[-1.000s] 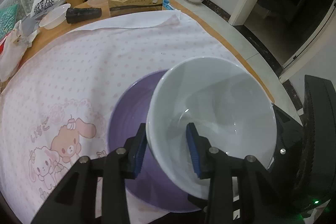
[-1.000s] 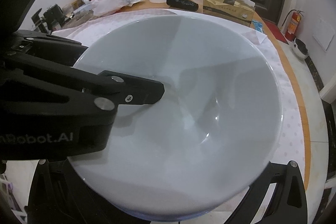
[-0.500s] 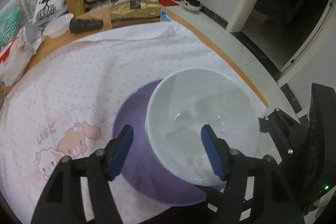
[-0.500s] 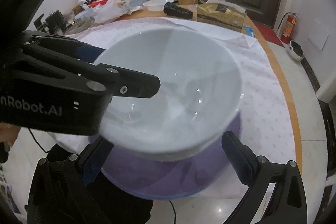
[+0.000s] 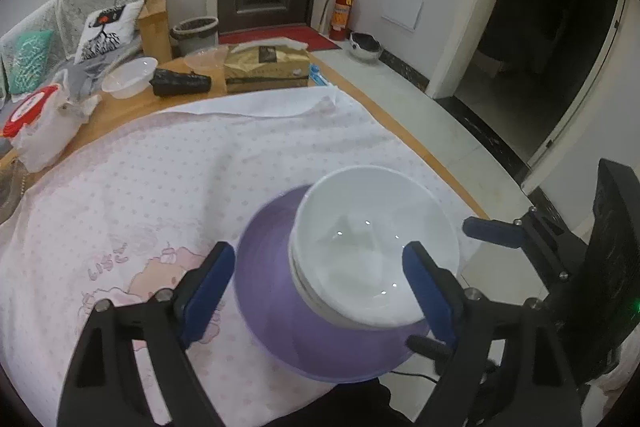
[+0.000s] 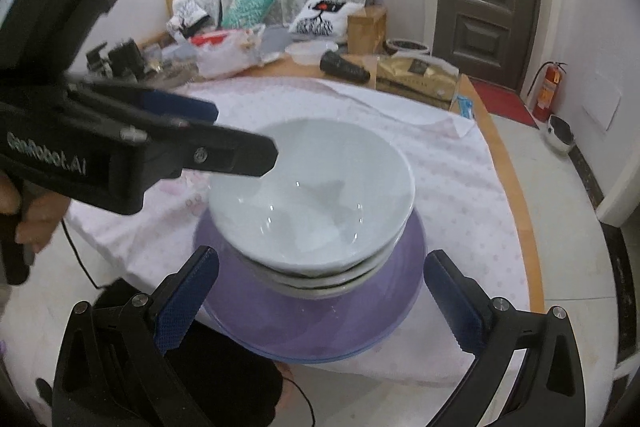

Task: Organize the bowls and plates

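**A:** Bowls [image 6: 310, 195] look sorted: the white ones sit nested on the purple plate [image 6: 320, 323], low and centre in both views, near the table [image 5: 448, 183] edge.

**B:** And the grippers?

**A:** The left gripper [image 5: 320, 283] has its fingers opening, nothing between the pads. The right gripper [image 6: 320, 299] is spread wide either side of the stack, touching nothing.

**B:** Anything left?

**A:** I'd guess little; no other plates show. The cloth [image 5: 160, 171] toward the upper left is bare, with clutter only along the far rim.
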### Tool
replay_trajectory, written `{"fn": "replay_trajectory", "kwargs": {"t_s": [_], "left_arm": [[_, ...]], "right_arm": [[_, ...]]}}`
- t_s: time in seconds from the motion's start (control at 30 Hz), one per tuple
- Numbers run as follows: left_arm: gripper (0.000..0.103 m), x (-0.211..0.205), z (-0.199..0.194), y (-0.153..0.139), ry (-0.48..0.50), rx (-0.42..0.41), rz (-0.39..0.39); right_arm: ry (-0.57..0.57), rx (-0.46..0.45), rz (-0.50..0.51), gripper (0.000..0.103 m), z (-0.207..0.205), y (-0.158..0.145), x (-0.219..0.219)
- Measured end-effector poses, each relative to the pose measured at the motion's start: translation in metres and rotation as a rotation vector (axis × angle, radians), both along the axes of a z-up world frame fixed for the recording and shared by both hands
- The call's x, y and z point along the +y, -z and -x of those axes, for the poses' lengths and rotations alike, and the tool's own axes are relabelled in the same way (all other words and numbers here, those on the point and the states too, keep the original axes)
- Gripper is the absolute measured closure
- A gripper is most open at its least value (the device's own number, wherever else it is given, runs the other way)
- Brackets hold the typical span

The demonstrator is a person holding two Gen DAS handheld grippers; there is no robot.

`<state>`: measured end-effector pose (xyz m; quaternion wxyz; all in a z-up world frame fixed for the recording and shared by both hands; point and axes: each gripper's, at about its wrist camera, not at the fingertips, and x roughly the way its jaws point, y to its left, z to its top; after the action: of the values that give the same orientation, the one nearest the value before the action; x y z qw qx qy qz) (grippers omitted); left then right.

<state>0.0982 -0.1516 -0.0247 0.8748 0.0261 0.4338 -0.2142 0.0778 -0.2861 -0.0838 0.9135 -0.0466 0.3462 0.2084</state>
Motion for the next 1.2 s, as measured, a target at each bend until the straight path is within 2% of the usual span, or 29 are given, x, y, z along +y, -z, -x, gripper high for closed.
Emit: {"fn": "replay_trajectory", "kwargs": {"t_s": [0.07,0.13,0.23,0.37,0.47,0.97,1.2], "left_arm": [[0.018,0.005,0.002,-0.003,-0.020,-0.024,0.006],[0.010,0.011,0.004,-0.007,-0.043,-0.050,0.018],[0.010,0.018,0.008,-0.011,-0.068,-0.096,0.025],[0.009,0.026,0.013,-0.015,-0.100,-0.155,-0.003],[0.000,0.033,0.016,-0.016,-0.126,-0.194,-0.026],[0.000,0.070,0.030,-0.016,-0.248,-0.262,-0.079],[0.000,0.087,0.044,-0.026,-0.343,-0.371,-0.119]], "right_arm": [[0.011,-0.010,-0.018,0.001,-0.001,-0.004,-0.002],[0.023,-0.031,-0.025,0.001,0.000,-0.010,-0.003],[0.038,-0.069,-0.019,0.001,0.003,-0.017,-0.003],[0.052,-0.122,-0.007,0.001,0.005,-0.025,-0.003],[0.068,-0.171,0.013,0.001,0.006,-0.029,0.000],[0.074,-0.217,-0.002,0.001,-0.005,-0.043,0.018],[0.052,-0.279,-0.008,0.001,-0.005,-0.054,0.031]]}}
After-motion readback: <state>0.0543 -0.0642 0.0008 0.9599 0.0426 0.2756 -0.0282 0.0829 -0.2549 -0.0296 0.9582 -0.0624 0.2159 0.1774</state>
